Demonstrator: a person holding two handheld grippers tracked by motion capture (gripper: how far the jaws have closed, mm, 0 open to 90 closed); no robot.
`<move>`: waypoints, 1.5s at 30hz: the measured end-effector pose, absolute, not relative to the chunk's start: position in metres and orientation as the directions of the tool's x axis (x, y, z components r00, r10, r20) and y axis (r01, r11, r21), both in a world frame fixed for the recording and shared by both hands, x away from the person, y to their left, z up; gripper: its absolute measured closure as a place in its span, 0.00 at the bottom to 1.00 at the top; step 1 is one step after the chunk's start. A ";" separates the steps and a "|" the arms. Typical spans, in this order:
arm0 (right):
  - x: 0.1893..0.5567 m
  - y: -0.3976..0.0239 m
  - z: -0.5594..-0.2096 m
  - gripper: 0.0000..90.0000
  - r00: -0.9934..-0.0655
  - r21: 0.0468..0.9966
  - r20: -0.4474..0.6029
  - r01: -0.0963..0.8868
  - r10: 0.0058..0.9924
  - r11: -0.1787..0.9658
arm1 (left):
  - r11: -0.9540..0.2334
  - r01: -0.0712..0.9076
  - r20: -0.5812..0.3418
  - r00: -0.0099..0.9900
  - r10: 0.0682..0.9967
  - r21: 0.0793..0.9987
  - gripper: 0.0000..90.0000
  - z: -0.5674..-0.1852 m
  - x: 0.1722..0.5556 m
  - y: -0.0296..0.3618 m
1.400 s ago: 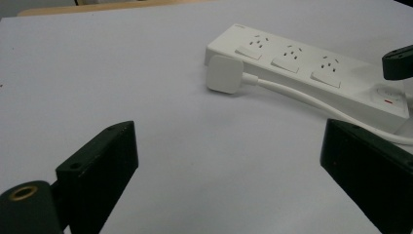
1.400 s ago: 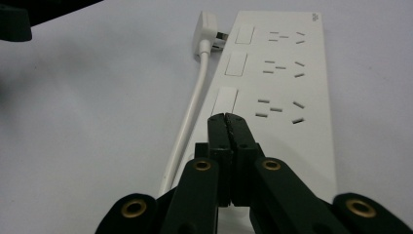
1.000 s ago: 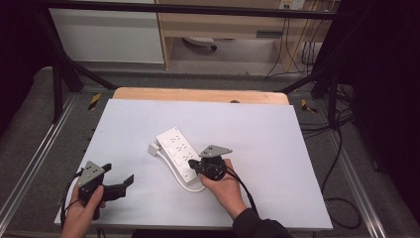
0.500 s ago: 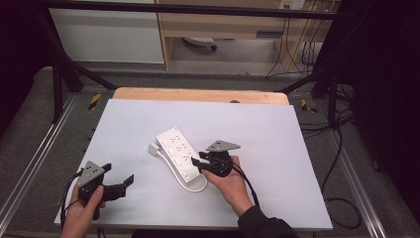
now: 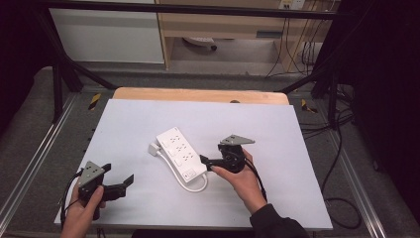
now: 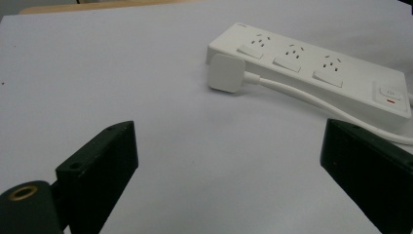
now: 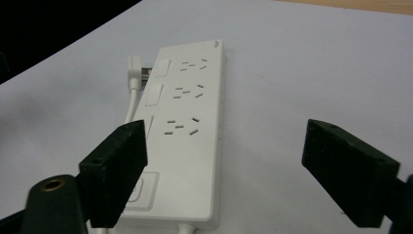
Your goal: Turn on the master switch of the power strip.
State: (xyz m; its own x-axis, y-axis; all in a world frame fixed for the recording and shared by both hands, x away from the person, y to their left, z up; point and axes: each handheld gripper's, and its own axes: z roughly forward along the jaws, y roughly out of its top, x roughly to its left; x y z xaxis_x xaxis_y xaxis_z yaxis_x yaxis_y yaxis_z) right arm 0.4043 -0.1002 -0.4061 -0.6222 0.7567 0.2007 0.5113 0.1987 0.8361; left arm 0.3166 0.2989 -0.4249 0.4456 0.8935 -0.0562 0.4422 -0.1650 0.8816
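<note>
Power strip [image 5: 181, 156] is the landmark: white, flat on the white table [image 5: 277, 124], roughly mid-table, lying diagonal w/ its switch end toward the person. Sockets face up; switch w/ a small red mark sits at the near end [image 6: 389, 93]. Its cord [image 5: 195, 187] loops out from the near end, runs along the strip's left side, and ends in the white plug [image 5: 153, 148], which lies on the table just beside the strip's far-left corner, not in a socket.

R gripper [image 5: 210, 161]: just right of the strip's near end, tips pointing at it, close to the switch end. Jaws have just been opening and now stand wide apart w/ nothing between them; in the right gripper view the strip lies ahead, mostly behind the left jaw, pads off it. Grey plate on top, cable trailing back over the hand [image 5: 242, 178].

L gripper [image 5: 119, 183]: well apart from the strip, down-left of it near the table's front edge, held in the left hand [image 5: 84, 210]. Jaws spread wide, empty; the left gripper view looks across bare table toward the strip and plug, both farther off, strip to the upper right.

Beyond the strip: wood edge of the tabletop [image 5: 198, 94] at the far side.
</note>
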 end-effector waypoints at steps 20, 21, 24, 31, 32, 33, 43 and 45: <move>0.397 -0.142 -0.398 0.05 -0.590 0.872 0.181 0.466 0.787 0.149 | -0.162 0.443 -0.059 0.444 0.894 0.882 0.07 -0.425 0.316 0.299; 0.397 -0.146 -0.398 0.06 -0.591 0.877 0.169 0.455 0.789 0.152 | -0.162 0.443 -0.059 0.444 0.894 0.882 0.07 -0.425 0.316 0.299; 0.394 -0.156 -0.396 0.06 -0.586 0.886 0.156 0.439 0.795 0.150 | -0.161 0.444 -0.060 0.444 0.894 0.881 0.07 -0.425 0.316 0.299; 0.387 -0.183 -0.399 0.07 -0.557 0.895 0.147 0.427 0.818 0.129 | -0.160 0.446 -0.061 0.441 0.895 0.881 0.07 -0.425 0.316 0.299; 0.386 -0.187 -0.400 0.07 -0.550 0.894 0.153 0.430 0.821 0.122 | -0.162 0.445 -0.059 0.442 0.895 0.881 0.07 -0.425 0.316 0.299; 0.385 -0.191 -0.401 0.07 -0.542 0.895 0.155 0.431 0.826 0.115 | -0.161 0.445 -0.060 0.442 0.895 0.881 0.07 -0.425 0.317 0.299; 0.373 -0.224 -0.413 0.07 -0.487 0.899 0.143 0.428 0.862 0.092 | -0.157 0.445 -0.064 0.442 0.895 0.881 0.07 -0.425 0.316 0.300; 0.370 -0.231 -0.416 0.07 -0.476 0.898 0.137 0.429 0.869 0.094 | -0.155 0.443 -0.064 0.441 0.895 0.883 0.07 -0.425 0.316 0.300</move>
State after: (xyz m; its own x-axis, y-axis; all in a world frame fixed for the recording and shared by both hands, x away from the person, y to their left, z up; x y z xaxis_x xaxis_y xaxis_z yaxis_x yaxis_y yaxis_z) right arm 0.3704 -0.2312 -0.4163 -0.4762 0.8686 0.1368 0.4291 0.0937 0.8984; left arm 0.3164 0.2998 -0.4245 0.4409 0.8953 -0.0643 0.4433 -0.1549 0.8829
